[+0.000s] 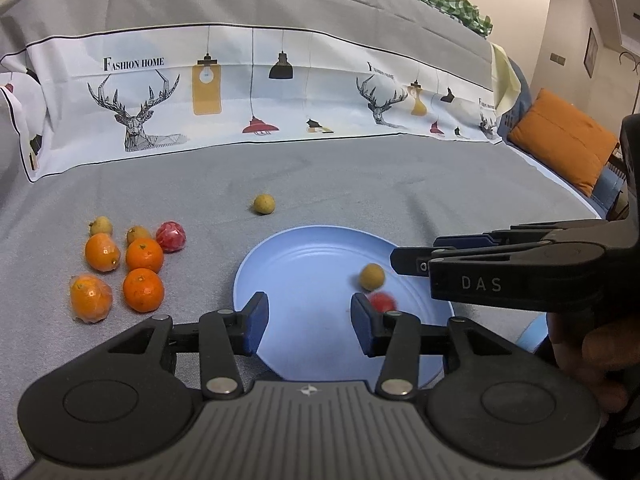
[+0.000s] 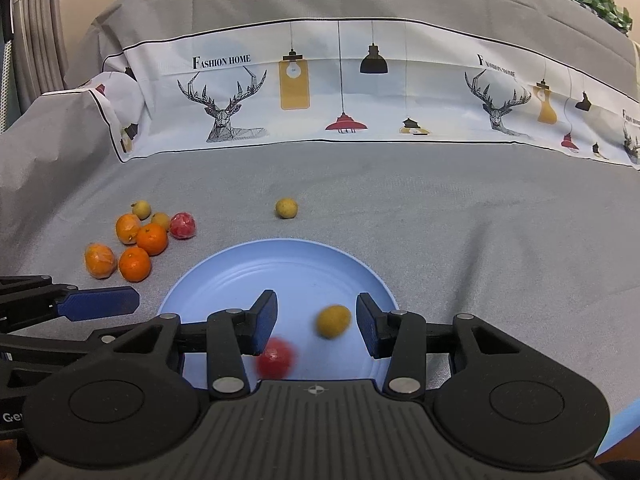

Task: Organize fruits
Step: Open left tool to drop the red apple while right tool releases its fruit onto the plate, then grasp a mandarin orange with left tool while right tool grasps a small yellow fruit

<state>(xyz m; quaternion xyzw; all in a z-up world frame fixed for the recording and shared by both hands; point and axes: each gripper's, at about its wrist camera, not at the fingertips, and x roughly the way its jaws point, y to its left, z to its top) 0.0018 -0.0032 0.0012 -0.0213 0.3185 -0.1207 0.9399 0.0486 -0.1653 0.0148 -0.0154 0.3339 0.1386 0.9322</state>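
Observation:
A light blue plate [image 1: 304, 264] [image 2: 280, 268] lies on the grey cloth. In it are a small yellow-brown fruit [image 1: 372, 277] [image 2: 333, 321] and a small red fruit [image 1: 382, 302] [image 2: 275, 357], both blurred. My left gripper [image 1: 309, 322] is open and empty over the plate's near left rim. My right gripper [image 2: 316, 326] is open and empty just above the plate, with the two fruits below it; it shows from the side in the left wrist view [image 1: 416, 258]. Several oranges [image 1: 143, 290] [image 2: 135, 264] lie in a group left of the plate.
Among the oranges are two small yellow-brown fruits [image 1: 101, 226] and a red wrapped fruit [image 1: 171, 236] [image 2: 183, 225]. A lone yellow-brown fruit [image 1: 264, 204] [image 2: 286, 208] lies beyond the plate. A printed white cloth [image 1: 256, 88] hangs at the back. An orange cushion [image 1: 564, 140] is far right.

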